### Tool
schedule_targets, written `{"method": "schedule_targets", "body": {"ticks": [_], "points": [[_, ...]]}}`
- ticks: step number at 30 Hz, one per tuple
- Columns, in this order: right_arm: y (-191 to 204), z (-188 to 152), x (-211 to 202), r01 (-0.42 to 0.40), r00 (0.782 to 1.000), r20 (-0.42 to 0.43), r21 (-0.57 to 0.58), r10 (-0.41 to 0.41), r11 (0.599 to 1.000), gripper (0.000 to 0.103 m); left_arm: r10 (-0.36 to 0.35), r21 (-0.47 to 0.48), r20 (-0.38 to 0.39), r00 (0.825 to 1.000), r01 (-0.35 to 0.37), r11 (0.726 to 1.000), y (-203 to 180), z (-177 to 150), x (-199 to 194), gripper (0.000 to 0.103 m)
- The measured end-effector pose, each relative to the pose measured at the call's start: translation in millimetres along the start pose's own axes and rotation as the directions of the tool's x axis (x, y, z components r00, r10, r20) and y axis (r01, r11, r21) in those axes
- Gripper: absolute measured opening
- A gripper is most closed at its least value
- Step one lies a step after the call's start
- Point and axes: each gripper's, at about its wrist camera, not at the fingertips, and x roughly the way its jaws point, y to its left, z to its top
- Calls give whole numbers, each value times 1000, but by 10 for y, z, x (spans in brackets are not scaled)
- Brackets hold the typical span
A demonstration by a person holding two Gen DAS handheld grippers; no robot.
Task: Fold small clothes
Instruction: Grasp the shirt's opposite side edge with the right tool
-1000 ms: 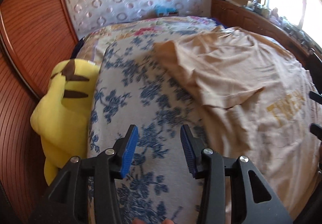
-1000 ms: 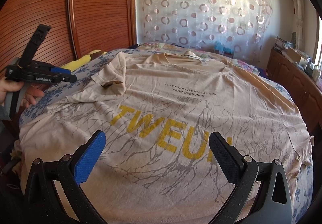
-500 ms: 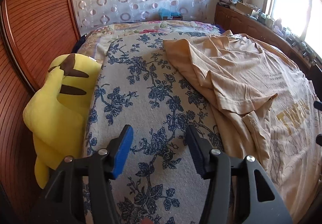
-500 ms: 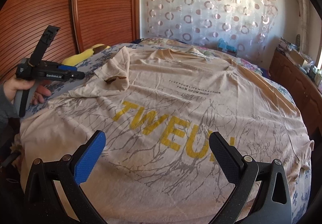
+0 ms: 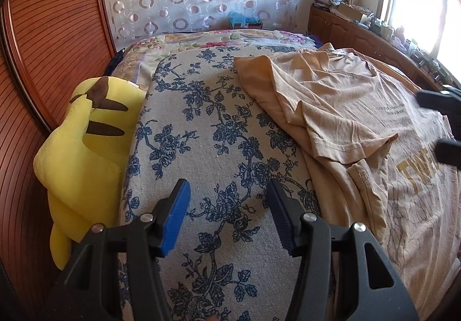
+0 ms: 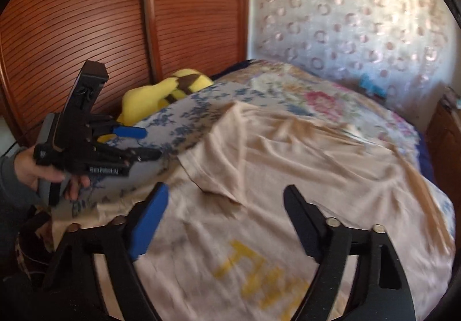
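Both pairs of fingers were spread apart and held nothing. Left gripper [image 5: 227, 205] hovered over the blue-flowered bedspread [image 5: 201, 130], beside the beige T-shirt [image 5: 345, 107], which lay face up on the bed; right gripper [image 6: 224, 220] hung above its yellow lettering [image 6: 256, 275].

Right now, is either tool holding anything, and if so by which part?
Nothing is held. The left tool is open over the floral bedspread, and the right tool is open above the beige T-shirt.

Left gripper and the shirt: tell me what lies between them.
Only bare floral bedspread separates the open left gripper from the shirt, shown in the left wrist view.
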Motion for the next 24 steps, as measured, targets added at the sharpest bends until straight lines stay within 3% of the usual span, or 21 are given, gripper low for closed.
{"method": "schedule_targets", "body": {"ticks": [1,5,13,16,18,24], "points": [[31,29,90,-14,1000,-12,-5,14,1000,73,1,0,0,1000,-1,1000,-5,-2,-4,55],[140,118,481,-74,994,-79,-14,72,997,43,-4,-4,1,1000,4,1000,-8,-3,-2,55],[251,218,845,-78,986,-155,-56,69,995,39,-2,-3,2,1000,2,1000,-8,-11,-4,55],[218,223,985,-65,981,-187,-57,54,996,24,-3,-4,2,1000,3,1000,0,-12,-7,55],[179,228,987,-69,982,-181,-49,59,996,8,-4,-5,3,1000,4,1000,0,-10,-8,55],[-44,301,776,-47,994,-99,15,49,999,2,-3,-4,2,1000,3,1000,3,-10,-7,55]]}}
